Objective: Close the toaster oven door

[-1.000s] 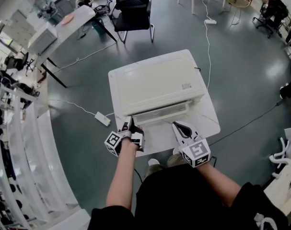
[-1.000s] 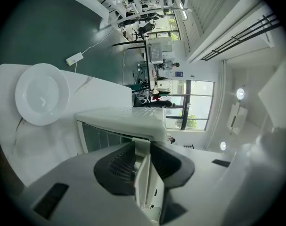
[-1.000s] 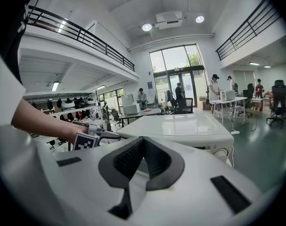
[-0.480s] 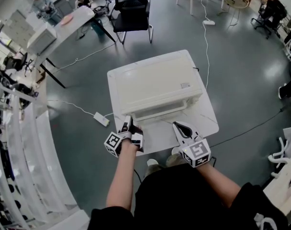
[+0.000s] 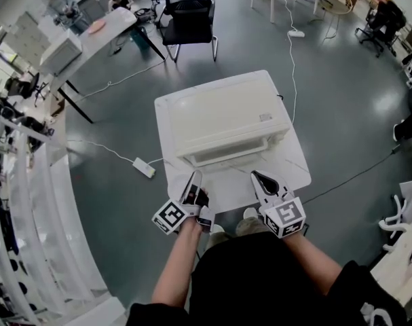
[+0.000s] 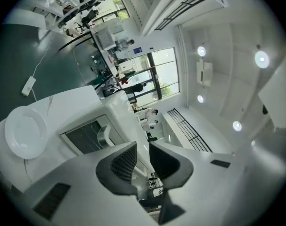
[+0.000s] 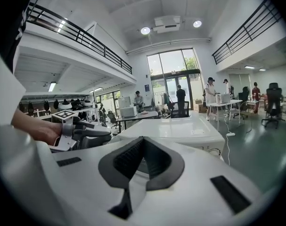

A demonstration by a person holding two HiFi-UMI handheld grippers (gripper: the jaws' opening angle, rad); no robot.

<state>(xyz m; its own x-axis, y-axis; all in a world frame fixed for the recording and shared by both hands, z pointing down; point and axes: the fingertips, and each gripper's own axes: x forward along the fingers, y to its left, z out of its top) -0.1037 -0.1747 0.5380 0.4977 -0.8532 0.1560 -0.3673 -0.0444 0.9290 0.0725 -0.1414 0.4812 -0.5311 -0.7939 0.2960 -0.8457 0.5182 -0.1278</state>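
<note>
The white toaster oven [image 5: 222, 117] stands on a white table [image 5: 295, 172], its door [image 5: 226, 156] up against the front. In the left gripper view the door's dark window [image 6: 84, 138] and handle [image 6: 103, 134] face me. My left gripper [image 5: 194, 177] hangs over the table's near edge, clear of the oven. Its jaws [image 6: 143, 147] are closing, still apart, with nothing between them. My right gripper [image 5: 256, 175] hovers to the right, also short of the door, its jaws [image 7: 143, 142] meeting at the tips and empty. The oven's top [image 7: 175, 128] shows beyond them.
A white plate [image 6: 25, 132] lies on the table beside the oven. A black chair [image 5: 189, 15] stands behind the table. On the floor to the left lies a power strip [image 5: 145, 168] with its cable. Desks with people sit at the far left.
My left gripper has drawn back from the oven's front left corner toward the table's near edge. The door's front strip looks narrower and flush. The right gripper has slipped back a little.
</note>
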